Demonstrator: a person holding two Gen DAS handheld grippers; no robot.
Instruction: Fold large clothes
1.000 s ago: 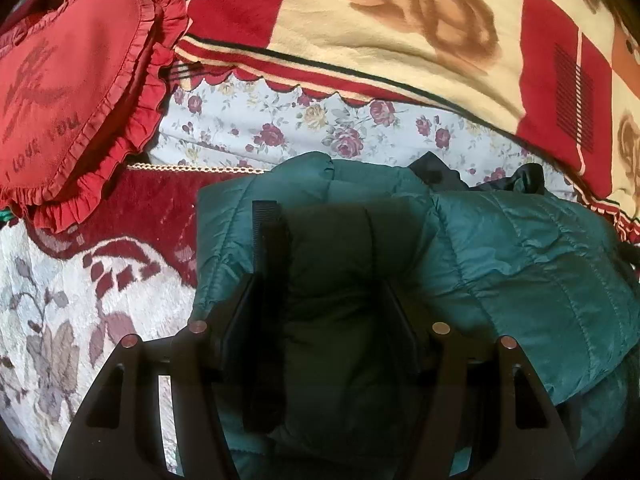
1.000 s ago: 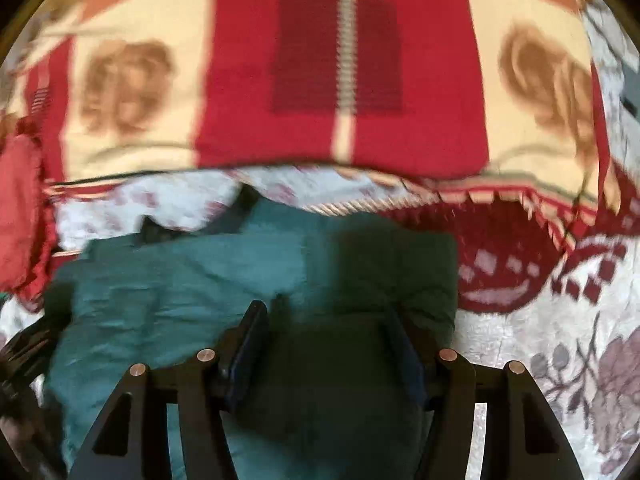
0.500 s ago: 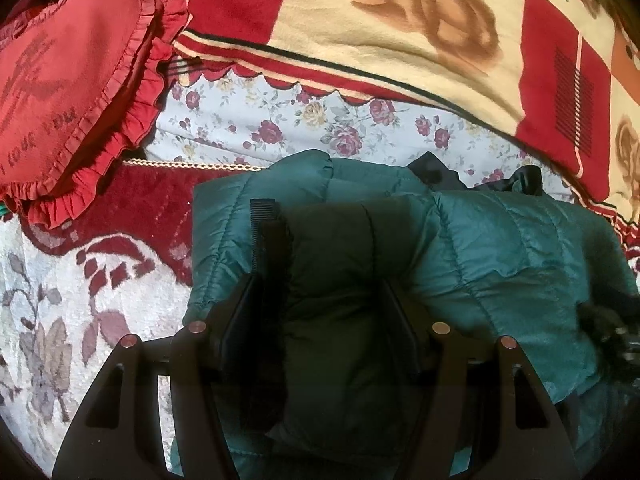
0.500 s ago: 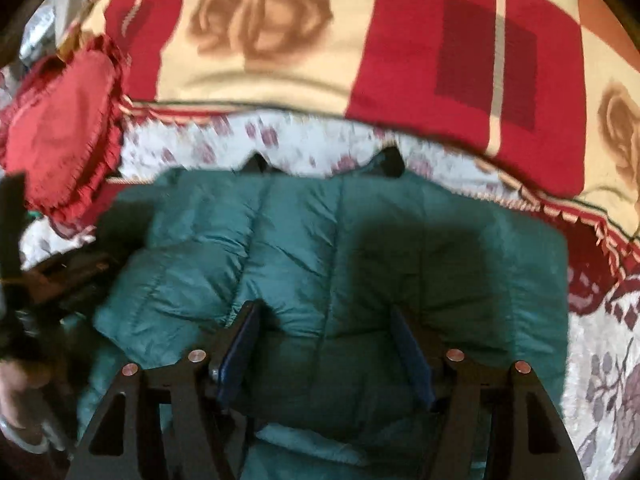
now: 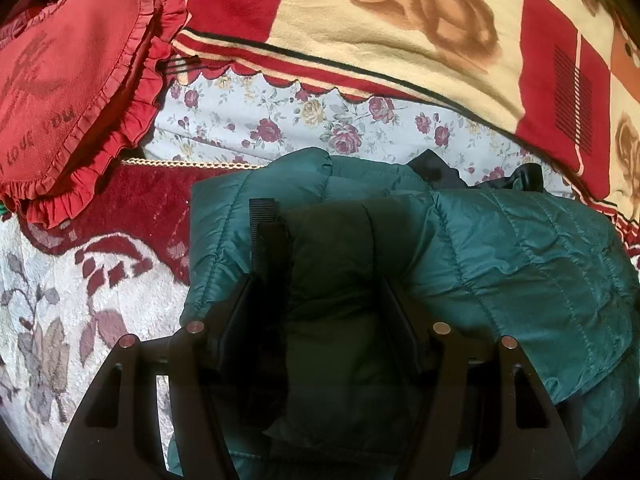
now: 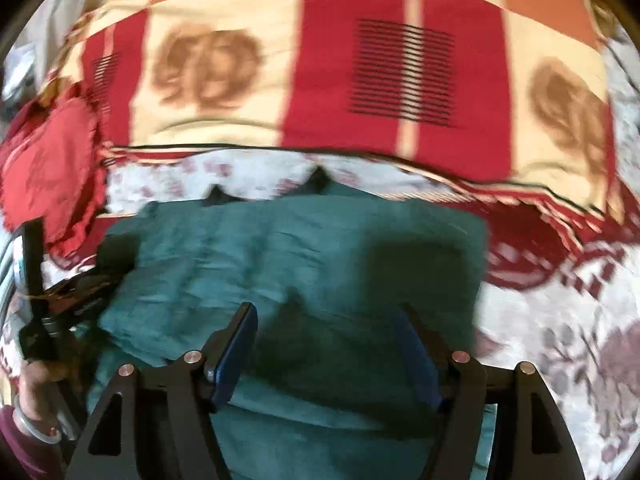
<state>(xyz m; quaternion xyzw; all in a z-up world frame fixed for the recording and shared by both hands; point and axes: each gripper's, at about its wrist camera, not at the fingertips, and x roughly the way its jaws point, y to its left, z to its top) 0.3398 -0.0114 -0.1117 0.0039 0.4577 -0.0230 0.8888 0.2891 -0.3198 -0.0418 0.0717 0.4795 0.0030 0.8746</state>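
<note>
Left wrist view: left gripper (image 5: pixel 316 300), jaws apart, straddles a raised fold of the teal quilted puffer jacket (image 5: pixel 520 264), folded on the floral bedspread (image 5: pixel 60 300). Right gripper (image 6: pixel 326 340) hangs spread above it. Farther off lie a red ruffled cushion (image 5: pixel 68 80) and rose-print blanket (image 5: pixel 400 32).

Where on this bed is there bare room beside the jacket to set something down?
Free: the pale floral blanket left of the green jacket, below the red ruffled cushion; the same blanket right of the jacket. A narrow floral sheet strip lies behind it. Crowded: the jacket itself, under left tool and right tool.
</note>
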